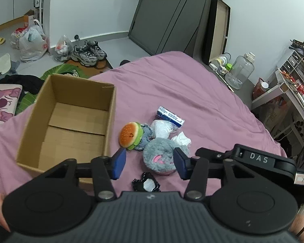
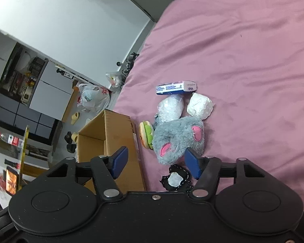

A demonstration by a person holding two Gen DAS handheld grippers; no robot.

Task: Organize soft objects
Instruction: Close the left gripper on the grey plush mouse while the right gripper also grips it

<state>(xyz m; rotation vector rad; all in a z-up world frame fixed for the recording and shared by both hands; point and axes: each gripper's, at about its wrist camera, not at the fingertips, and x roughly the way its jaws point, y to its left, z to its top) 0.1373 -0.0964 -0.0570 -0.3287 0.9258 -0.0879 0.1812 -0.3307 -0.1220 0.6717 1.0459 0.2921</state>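
Cardboard is sitting at the far left of the scene: an open box (image 1: pixel 71 119) is resting on the pink bed (image 1: pixel 192 93), and its floor is showing bare in the left wrist view. Just to its right the soft things are lying in a cluster. A burger toy (image 1: pixel 130 134) is standing on edge nearest the box, with a grey-blue piece of fabric (image 1: pixel 147 133) pressed behind it. A grey furry toy with pink ears (image 1: pixel 162 155) is lying next, touching the burger side, and it is stretching lengthwise across the line between the two sets of jaws. Beyond it two white bundles (image 2: pixel 170 107) are lying beside a blue and white packet (image 1: pixel 170 117). A small black pouch with a white patch (image 1: pixel 146 184) is lying nearest the person, apart from the heap.

The left gripper (image 1: pixel 150 163) is hovering with its jaws wide apart and holding nothing; the furry toy is lying straight ahead between the blue pads. The right gripper (image 2: pixel 156 162) is also spread wide and empty, and the same toy is sitting ahead, toward its right-hand pad. Both are near the toy, but the left one looks better centred on it and is also closer to the box, so it seems the likelier one to pick it up.
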